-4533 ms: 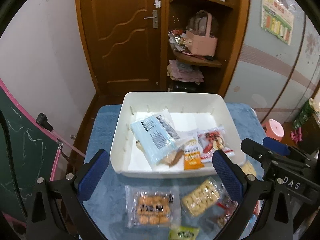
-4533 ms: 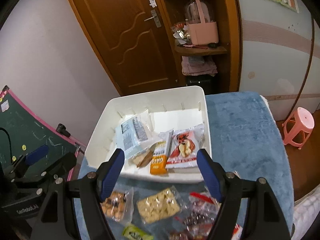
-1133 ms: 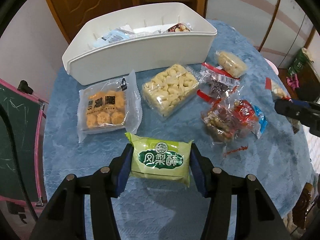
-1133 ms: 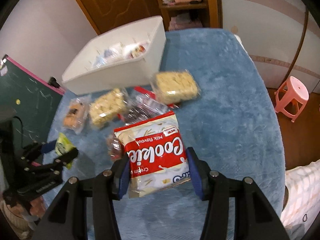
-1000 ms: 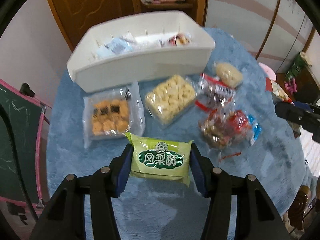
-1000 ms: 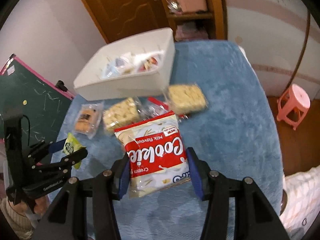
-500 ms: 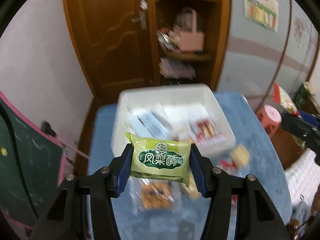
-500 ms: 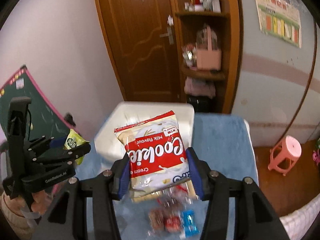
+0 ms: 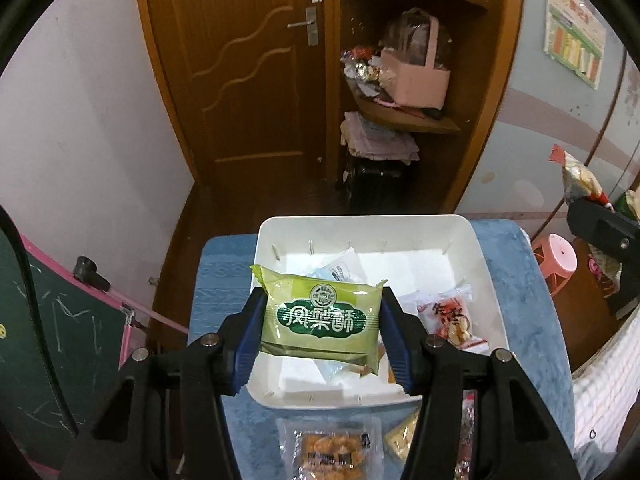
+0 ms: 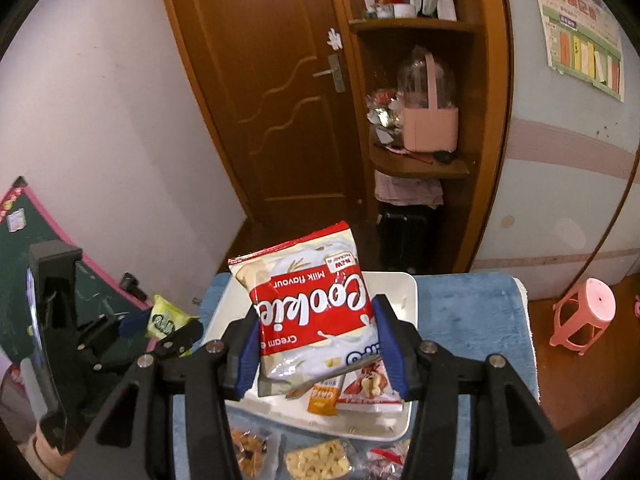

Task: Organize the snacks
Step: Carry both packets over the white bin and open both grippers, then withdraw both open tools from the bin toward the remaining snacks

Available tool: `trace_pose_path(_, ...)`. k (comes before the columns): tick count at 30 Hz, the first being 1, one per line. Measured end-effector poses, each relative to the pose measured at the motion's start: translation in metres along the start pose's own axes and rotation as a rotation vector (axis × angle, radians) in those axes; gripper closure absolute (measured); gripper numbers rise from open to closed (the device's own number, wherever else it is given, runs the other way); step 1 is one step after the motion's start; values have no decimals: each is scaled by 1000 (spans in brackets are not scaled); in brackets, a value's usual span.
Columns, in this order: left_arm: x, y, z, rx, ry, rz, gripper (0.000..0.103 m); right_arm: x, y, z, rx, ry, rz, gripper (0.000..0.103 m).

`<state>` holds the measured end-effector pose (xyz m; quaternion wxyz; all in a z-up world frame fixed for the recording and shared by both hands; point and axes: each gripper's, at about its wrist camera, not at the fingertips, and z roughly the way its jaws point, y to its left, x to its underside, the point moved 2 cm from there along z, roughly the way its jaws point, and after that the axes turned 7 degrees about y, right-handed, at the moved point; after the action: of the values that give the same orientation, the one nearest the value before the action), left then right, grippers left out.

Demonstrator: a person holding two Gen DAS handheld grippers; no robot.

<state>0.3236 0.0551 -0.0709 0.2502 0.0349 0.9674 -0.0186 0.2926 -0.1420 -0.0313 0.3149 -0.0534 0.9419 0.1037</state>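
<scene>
My left gripper (image 9: 321, 330) is shut on a green pineapple-cake packet (image 9: 320, 320), held in the air over the near left part of the white bin (image 9: 486, 276). The right gripper (image 10: 318, 350) is shut on a red and white cookie bag (image 10: 312, 308), raised above the same white bin (image 10: 410, 300). Several snack packets lie inside the bin, among them a red and white one (image 9: 452, 320) and an orange one (image 10: 323, 398). In the right wrist view the left gripper with its green packet (image 10: 164, 318) shows at the left.
Loose snack packs lie on the blue tablecloth (image 9: 524, 308) in front of the bin: an orange biscuit pack (image 9: 332, 452) and a pale cracker pack (image 10: 318, 460). A green chalkboard (image 9: 44, 360) stands left, a pink stool (image 10: 584, 316) right, a wooden door and shelves behind.
Both grippers rose from low over the table and moved toward the bin, each still holding its packet. The view swung from the loose snacks up to the bin, door and shelves.
</scene>
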Motion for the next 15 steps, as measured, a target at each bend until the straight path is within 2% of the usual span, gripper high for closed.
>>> trace_pose_path(5,-2,-1,30,-18,30,-12,47,-1,-2,40,11,65,24,49)
trace_pose_path(6,-2,0,36,-19,30,-18,42,-1,-3,50,4,89,33,49)
trace_pose_path(7,-3,0,39,-6,30,-18,36,1,-5,57,2,106,40,48)
trace_pose_path(8,-3,1,41,15,31,-17,16,3,-7,63,-1,120,51,48)
trace_pose_path(9,-4,2,45,37,36,-21,2,4,-9,69,-11,137,67,47)
trace_pose_path(13,-1,8,46,45,35,-49,2,11,-17,85,-67,188,140,47)
trace_pose_path(15,2,9,48,54,50,-54,2,14,-16,84,-64,189,137,46)
